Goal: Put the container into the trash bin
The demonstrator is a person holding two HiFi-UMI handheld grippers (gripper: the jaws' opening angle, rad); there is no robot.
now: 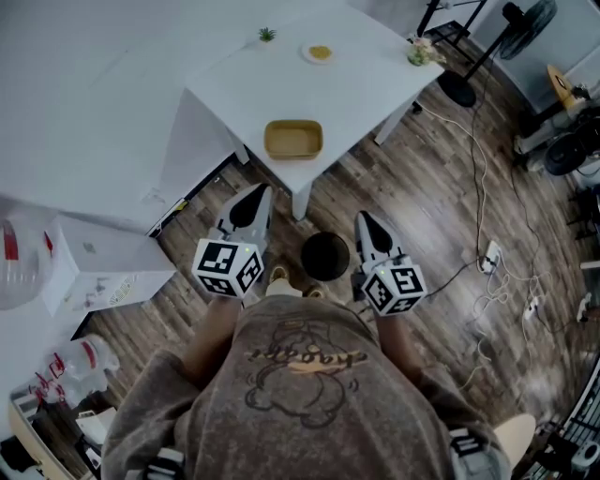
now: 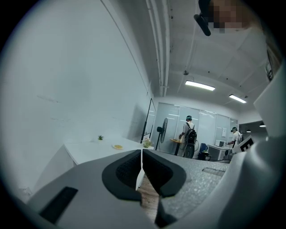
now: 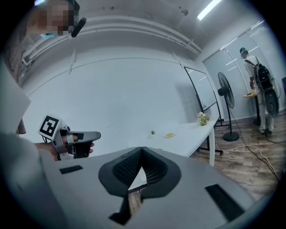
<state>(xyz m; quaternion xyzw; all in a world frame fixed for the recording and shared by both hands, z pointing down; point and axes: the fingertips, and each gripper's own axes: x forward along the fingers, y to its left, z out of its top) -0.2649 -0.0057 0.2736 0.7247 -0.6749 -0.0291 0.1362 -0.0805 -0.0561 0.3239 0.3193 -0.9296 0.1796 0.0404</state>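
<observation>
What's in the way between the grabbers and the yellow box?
Nothing visible. The container sits on the table, near its corner, ahead of the left gripper and right gripper, both shut and empty. The trash bin stands on the floor between them.

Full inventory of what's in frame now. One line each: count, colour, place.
table: 1, white, ahead of the person
container: 1, tan, on the table by its near corner
plate: 1, white with something yellow on it, far side of the table
plant: 1, green, far table edge
flowers: 1 bunch, pale, table's right corner
trash bin: 1, black, on the floor between the grippers
fan: 1, black, standing beyond the table at right
power strip: 1, white, with cables on the wood floor at right
box: 1, white, at left
bystanders: 2, by the far glass wall
left gripper: grey, shut, empty
right gripper: grey, shut, empty
</observation>
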